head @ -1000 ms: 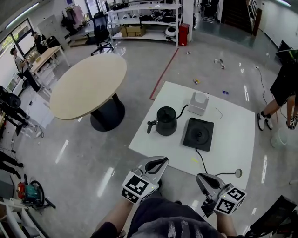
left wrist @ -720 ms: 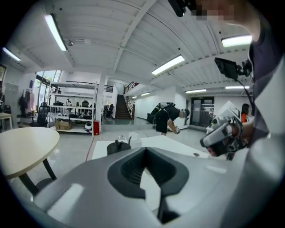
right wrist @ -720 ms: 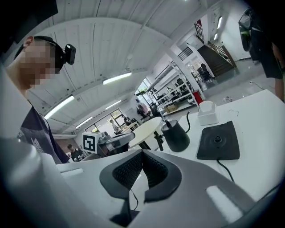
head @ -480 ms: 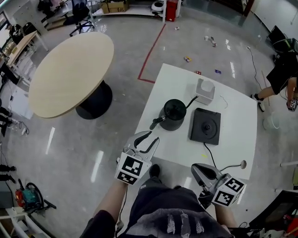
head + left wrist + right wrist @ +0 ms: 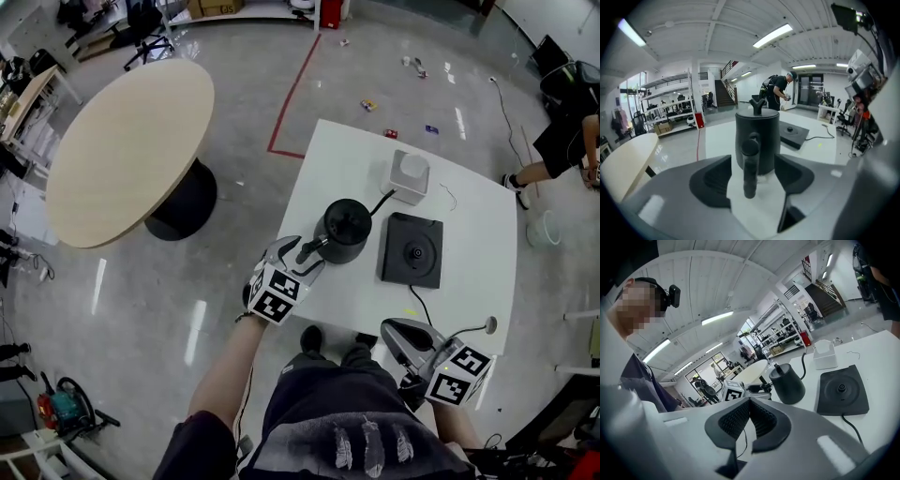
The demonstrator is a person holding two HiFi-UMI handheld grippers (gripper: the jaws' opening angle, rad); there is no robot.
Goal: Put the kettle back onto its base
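Note:
A black gooseneck kettle (image 5: 342, 230) stands on the white table (image 5: 478, 234), just left of its flat black base (image 5: 412, 248). The base is bare, and its cord runs toward the table's front edge. My left gripper (image 5: 301, 254) is at the kettle's handle (image 5: 750, 164). Its jaws are opening, with the handle between them and a gap on both sides. In the left gripper view the kettle (image 5: 757, 136) fills the centre. My right gripper (image 5: 392, 332) hangs off the table's front edge, shut on nothing (image 5: 750, 403). From there the kettle (image 5: 787, 385) and the base (image 5: 842, 390) lie ahead.
A white box (image 5: 410, 176) sits behind the base on the table. A round beige table (image 5: 122, 150) stands to the left across the grey floor. A person (image 5: 562, 131) stands beyond the table's right side. Shelving lines the far wall.
My left gripper has come forward and down to the kettle's handle, and its jaws have gone from shut to apart. The right gripper has shifted a little. The table now appears closer.

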